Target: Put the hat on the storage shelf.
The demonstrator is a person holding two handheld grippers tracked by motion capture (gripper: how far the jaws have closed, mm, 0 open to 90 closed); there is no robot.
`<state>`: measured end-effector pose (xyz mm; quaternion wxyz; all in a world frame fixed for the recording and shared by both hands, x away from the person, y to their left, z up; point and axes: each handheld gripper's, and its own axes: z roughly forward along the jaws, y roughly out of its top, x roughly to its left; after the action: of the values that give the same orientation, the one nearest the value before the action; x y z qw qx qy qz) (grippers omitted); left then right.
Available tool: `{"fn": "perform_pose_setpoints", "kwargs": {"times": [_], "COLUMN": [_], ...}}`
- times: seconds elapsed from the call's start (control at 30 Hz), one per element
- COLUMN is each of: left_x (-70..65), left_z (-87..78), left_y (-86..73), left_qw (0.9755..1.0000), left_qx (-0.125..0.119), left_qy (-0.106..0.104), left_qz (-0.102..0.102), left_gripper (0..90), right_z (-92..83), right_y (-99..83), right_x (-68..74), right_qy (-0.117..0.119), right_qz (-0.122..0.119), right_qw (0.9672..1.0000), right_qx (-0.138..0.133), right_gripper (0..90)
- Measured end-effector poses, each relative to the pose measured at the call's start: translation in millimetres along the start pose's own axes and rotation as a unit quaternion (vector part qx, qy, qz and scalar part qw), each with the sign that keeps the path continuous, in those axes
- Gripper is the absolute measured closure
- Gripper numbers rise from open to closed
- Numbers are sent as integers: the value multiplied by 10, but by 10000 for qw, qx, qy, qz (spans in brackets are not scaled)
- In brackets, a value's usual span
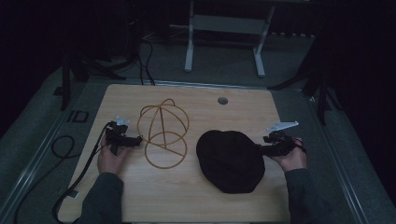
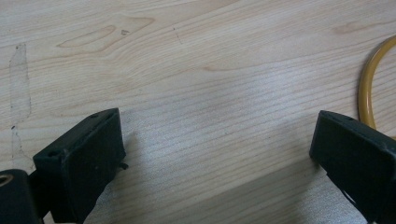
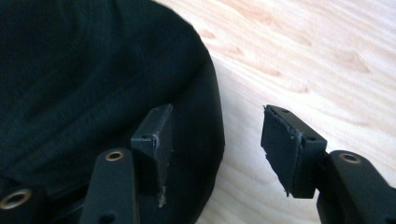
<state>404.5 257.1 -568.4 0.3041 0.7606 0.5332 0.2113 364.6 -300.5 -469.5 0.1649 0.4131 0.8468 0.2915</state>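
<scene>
The table is pale, matt wood grain. The hat is soft black cloth, matt. The wire frame looks like smooth yellowish metal, perhaps coated.

The high view looks forward and down from above the person's side, taking in the whole worktop at mid frame, with the floor beyond it. The left gripper view sits close over the wood, facing along its tool; the yellow wire ring at its right edge is the wire frame left of centre in the high view. The right gripper view, equally near, shares the black cap with the high view.
</scene>
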Motion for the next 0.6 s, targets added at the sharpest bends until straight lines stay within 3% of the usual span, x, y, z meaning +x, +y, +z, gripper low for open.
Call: {"fn": "perform_pose_setpoints", "kwargs": {"times": [0.6], "left_x": [0], "left_z": [0], "left_y": [0], "left_qw": [10000], "left_qx": [-1], "left_qy": [0], "left_qz": [0], "left_gripper": [26], "right_z": [91], "right_y": [398], "right_x": [19], "right_qy": [317], "right_qz": [-342], "right_qw": [9989], "right_qx": [102], "right_gripper": [430]}}
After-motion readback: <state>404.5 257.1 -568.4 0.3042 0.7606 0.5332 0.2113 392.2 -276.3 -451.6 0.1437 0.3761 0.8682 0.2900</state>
